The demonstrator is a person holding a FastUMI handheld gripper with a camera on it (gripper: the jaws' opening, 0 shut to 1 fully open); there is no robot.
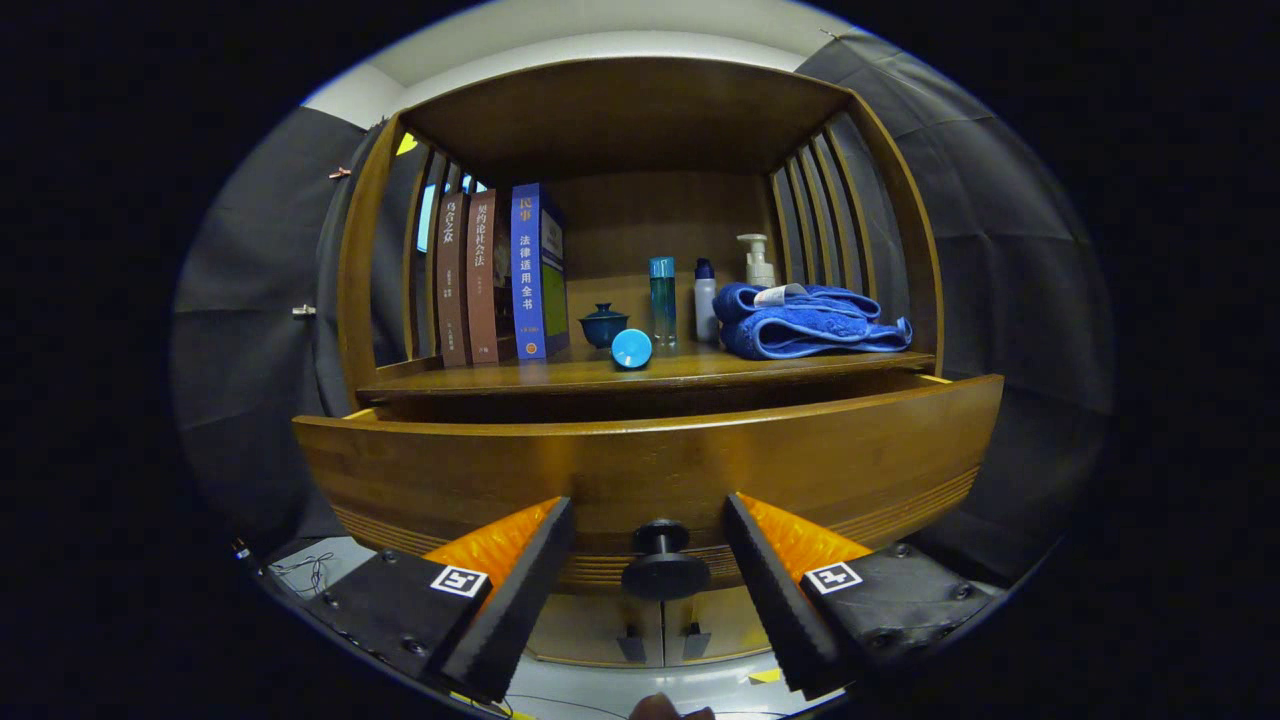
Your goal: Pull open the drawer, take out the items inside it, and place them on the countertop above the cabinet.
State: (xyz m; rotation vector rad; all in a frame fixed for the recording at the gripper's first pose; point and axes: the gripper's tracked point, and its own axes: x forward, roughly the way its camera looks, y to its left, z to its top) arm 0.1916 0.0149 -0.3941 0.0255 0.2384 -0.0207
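Three books (497,275) stand at the left of the wooden countertop (560,378), with a teacup (603,324), bottles (662,299) and folded towel (808,320) alongside, above the drawer (650,465) pulled partly out, its knob (664,562) between the gripper (648,575)'s wide-spread fingers, untouched, black cloth walls around.

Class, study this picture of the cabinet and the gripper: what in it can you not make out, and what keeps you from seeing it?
- Inside of the drawer: its raised front panel hides any contents, gripper view.
- The gripper, open, straddles the knob: contact too unclear.
- Pump bottle: lower part hidden behind the blue towel.
- Leftmost books: partly behind cabinet slats.
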